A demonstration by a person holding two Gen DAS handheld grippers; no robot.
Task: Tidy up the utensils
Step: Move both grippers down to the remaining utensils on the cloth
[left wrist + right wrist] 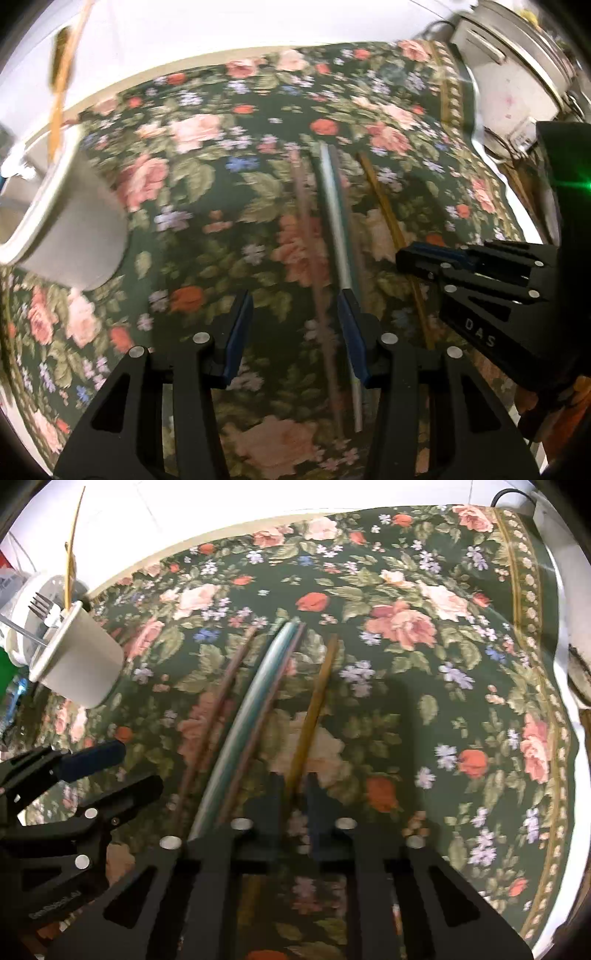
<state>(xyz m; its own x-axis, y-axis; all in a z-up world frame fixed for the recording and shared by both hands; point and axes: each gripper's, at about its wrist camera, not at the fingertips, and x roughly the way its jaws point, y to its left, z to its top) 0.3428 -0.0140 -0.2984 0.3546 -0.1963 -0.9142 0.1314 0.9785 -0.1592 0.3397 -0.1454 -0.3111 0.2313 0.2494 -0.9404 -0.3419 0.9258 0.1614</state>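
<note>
Floral-clothed counter [480, 657], white cup [79, 662] with fork at left edge. Mid-counter: right gripper [293, 786] pinching yellow chopstick [314, 701]; left gripper [293, 325] half open astride brown stick [314, 258], silver rod [338, 229] alongside. Risk: thin stick pivoting out, snagging cloth.

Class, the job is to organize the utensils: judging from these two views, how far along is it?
Done: a fork and a yellow stick already stand in the white cup. In hand: the right gripper has closed on the yellow chopstick; the left gripper is open over a brown chopstick, beside the silver one. Left: every chopstick lying on the flowered cloth, including another brown one, still goes into the cup.
</note>
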